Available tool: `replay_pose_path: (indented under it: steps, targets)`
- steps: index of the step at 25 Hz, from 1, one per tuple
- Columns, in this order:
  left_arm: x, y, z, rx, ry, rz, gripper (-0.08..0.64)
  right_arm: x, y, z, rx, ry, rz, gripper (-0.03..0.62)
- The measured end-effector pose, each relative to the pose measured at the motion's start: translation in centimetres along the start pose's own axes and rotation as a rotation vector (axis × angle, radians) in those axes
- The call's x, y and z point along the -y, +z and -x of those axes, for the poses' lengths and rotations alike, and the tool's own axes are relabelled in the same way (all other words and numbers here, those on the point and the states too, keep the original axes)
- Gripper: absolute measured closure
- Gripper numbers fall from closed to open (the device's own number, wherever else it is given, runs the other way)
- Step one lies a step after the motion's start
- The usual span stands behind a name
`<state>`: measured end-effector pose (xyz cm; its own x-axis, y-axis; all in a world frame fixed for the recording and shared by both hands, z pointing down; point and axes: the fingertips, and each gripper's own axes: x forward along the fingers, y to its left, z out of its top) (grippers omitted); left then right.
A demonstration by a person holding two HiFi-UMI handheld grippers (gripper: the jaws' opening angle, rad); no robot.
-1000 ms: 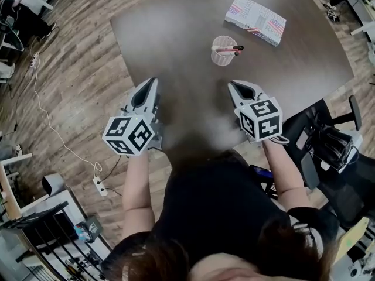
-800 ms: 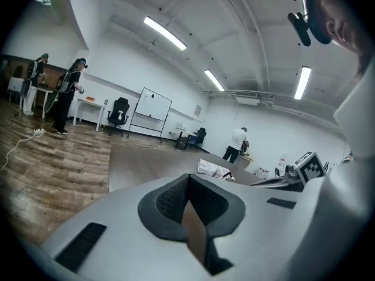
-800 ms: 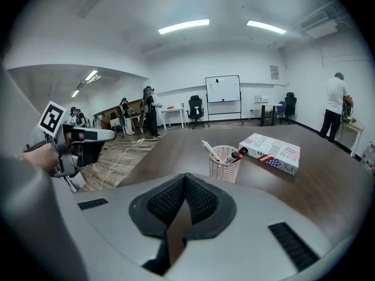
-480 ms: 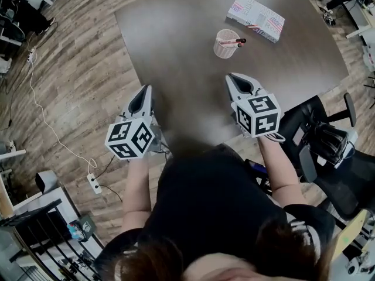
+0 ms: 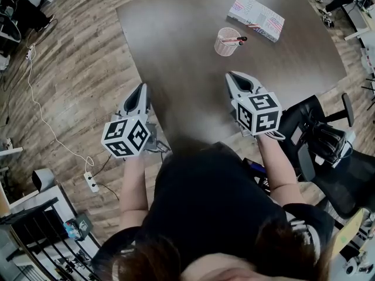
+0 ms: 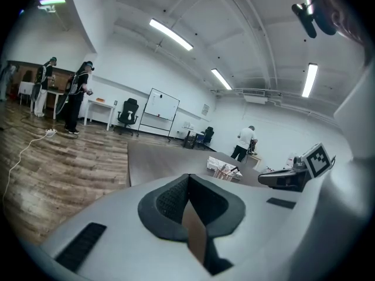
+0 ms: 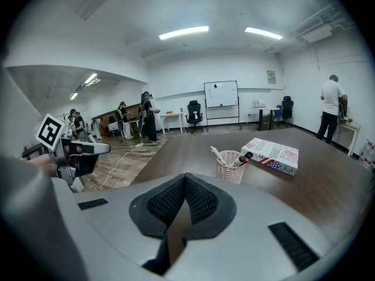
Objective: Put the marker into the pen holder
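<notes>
A pale mesh pen holder (image 5: 227, 41) stands on the dark table (image 5: 187, 45), and a marker (image 5: 233, 39) with a red band and dark tip leans out of it. In the right gripper view the pen holder (image 7: 230, 166) holds that marker (image 7: 244, 157) and a white pen. My left gripper (image 5: 141, 93) hovers at the table's near left edge, shut and empty. My right gripper (image 5: 237, 81) is over the near part of the table, shut, nothing between its jaws. The left gripper view shows the holder (image 6: 229, 172) far off.
A flat box with a flag print (image 5: 256, 17) lies just beyond the holder. An office chair (image 5: 328, 139) stands at my right. A cable and power strip (image 5: 89, 181) lie on the wood floor at left. People stand far off in the room.
Both grippers have drawn back toward me, away from the pen holder; the left one dropped lower and left, off the table's edge. The marker stays in the holder.
</notes>
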<state>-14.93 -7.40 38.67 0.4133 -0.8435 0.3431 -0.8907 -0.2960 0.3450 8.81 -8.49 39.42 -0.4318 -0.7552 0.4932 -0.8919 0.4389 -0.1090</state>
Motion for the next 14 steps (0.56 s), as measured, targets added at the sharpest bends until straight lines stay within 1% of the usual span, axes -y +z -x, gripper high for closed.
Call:
replay_pose_path:
  steps: [7,11,14]
  targets:
    - [-0.07,-0.33,0.01,0.0,0.016,0.016,0.532,0.49,0.09,0.11,0.003,0.009,-0.019,0.577]
    - [0.51,-0.76,-0.44,-0.004,0.001,0.033,0.532,0.58,-0.04,0.0,0.0,0.024,-0.043,0.577]
    - [0.68,-0.94,-0.69,-0.006,-0.001,0.033,0.532,0.48,0.12,-0.24,0.0,0.031,-0.044,0.577]
